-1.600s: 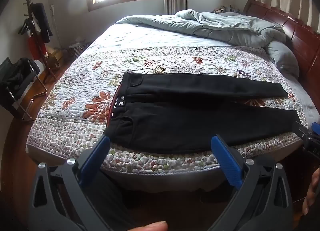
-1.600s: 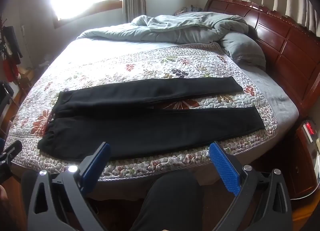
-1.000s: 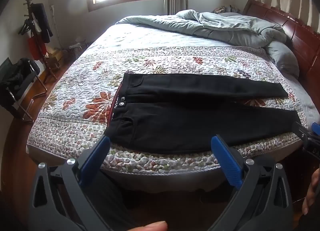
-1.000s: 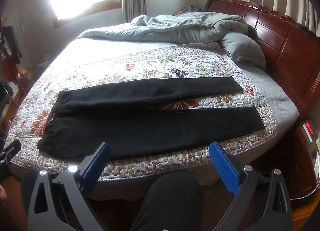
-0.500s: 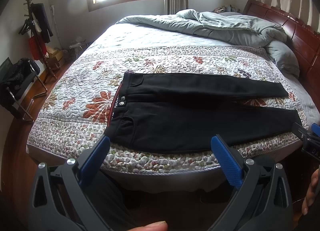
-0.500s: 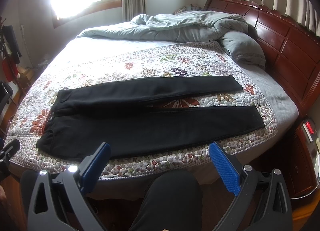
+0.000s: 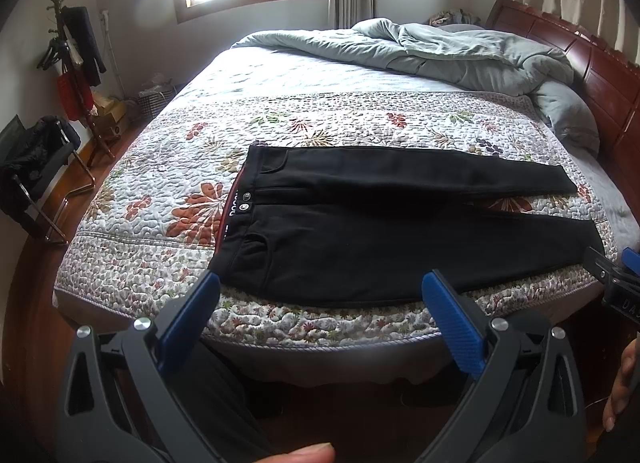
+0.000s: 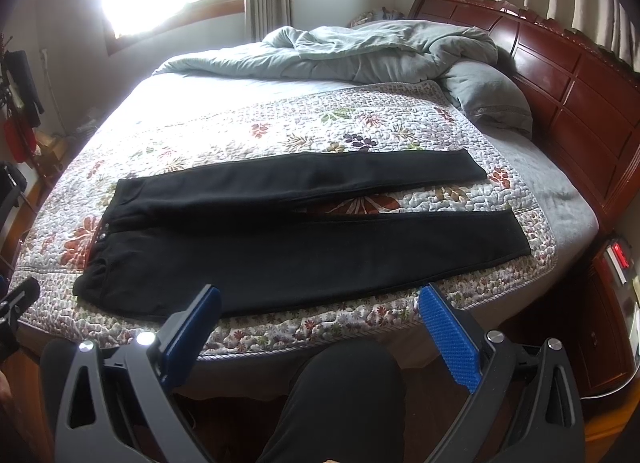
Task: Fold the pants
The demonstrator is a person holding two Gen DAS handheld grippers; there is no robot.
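Black pants (image 7: pixel 380 231) lie flat on a floral quilt (image 7: pixel 168 167), waistband at the left, both legs stretched to the right with a narrow gap between them. They also show in the right wrist view (image 8: pixel 296 235). My left gripper (image 7: pixel 320 283) is open and empty, held off the bed's near edge, just short of the waist corner. My right gripper (image 8: pixel 318 299) is open and empty, off the near edge in front of the near leg. The tip of the right gripper shows at the right edge of the left wrist view (image 7: pixel 612 275).
A rumpled grey duvet (image 7: pixel 460 51) and a pillow (image 8: pixel 488 99) lie at the far side. A dark wooden headboard (image 8: pixel 560 75) stands on the right. A coat rack (image 7: pixel 72 47) and a chair (image 7: pixel 36 167) stand left of the bed. My knee (image 8: pixel 344 391) is below the right gripper.
Both grippers have crept slightly towards the bed. The pants have not moved and both grippers stay open.
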